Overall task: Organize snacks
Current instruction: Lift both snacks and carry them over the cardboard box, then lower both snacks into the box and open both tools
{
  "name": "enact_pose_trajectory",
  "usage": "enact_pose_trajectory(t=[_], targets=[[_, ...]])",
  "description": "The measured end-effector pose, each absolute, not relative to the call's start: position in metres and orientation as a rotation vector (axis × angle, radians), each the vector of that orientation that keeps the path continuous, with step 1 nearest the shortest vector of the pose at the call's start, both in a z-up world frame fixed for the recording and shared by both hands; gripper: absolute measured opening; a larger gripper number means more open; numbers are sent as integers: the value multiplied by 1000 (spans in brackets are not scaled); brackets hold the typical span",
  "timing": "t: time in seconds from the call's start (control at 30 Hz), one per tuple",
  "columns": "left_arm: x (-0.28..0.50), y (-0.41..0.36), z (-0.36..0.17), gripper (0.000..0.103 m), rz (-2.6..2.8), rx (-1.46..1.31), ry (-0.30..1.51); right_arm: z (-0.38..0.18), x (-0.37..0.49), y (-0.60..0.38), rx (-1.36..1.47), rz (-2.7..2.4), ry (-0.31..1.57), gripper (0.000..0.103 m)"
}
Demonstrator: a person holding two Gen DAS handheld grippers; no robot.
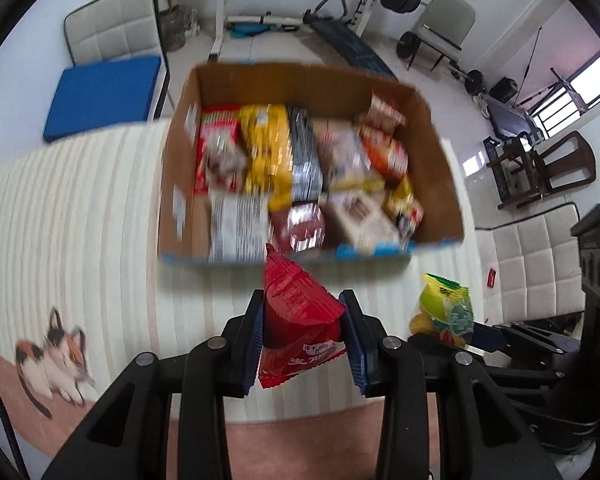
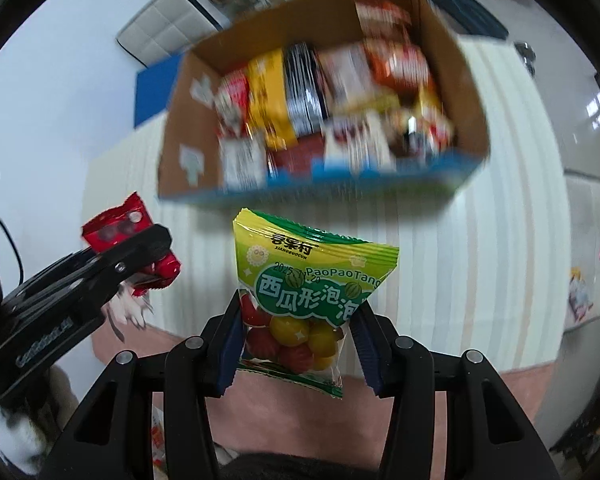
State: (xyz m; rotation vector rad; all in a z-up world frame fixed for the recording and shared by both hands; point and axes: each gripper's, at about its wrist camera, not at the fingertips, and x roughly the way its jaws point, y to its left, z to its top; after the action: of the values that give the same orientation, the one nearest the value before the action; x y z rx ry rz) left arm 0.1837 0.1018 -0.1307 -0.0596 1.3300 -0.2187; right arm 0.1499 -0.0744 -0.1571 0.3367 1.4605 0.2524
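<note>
While blurred cardboard box [image 1: 432,152] fills upper centre, left claw [image 1: 304,336] pinches crinkly red foil packet [image 1: 296,312]; right claw [image 2: 298,340] clamps glossy green candy bag [image 2: 300,292].

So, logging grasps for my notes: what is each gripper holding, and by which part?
Left gripper: red snack packet, pinched across its lower half. Right gripper: green candy bag, clamped by its side edges, low down.

Cardboard box [image 1: 440,168] is packed with snack packets [image 1: 300,168], leaving little room inside; striped tablecloth [image 1: 100,220] beside it lies bare.
</note>
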Motion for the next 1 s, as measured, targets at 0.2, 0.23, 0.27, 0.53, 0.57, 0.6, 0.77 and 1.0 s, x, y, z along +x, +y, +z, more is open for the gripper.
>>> enact_pose_trajectory(t=[0.2,0.23,0.27,0.53,0.57,0.6,0.77,1.0], targets=[[253,89,-125,34,-209,-13,1347,-134,217,-81,300,225,1435,52],[263,88,-127,34,-205,-17,1357,-134,226,-83,296,219,1439,52],[274,86,-131,34,-203,-9,1371,-137,235,-85,289,214,1446,52],[334,78,-170,35,-188,-17,1481,-176,301,-104,272,137,1530,52],[339,77,-177,35,-191,-22,1501,-182,306,-107,270,126,1540,52],[342,76,-182,35,-191,-23,1512,-185,310,-109,269,117,1546,52],[350,72,-207,35,-202,-33,1570,-201,324,-115,263,95,1570,52],[353,71,-227,39,-211,-75,1652,-220,332,-117,246,81,1619,56]])
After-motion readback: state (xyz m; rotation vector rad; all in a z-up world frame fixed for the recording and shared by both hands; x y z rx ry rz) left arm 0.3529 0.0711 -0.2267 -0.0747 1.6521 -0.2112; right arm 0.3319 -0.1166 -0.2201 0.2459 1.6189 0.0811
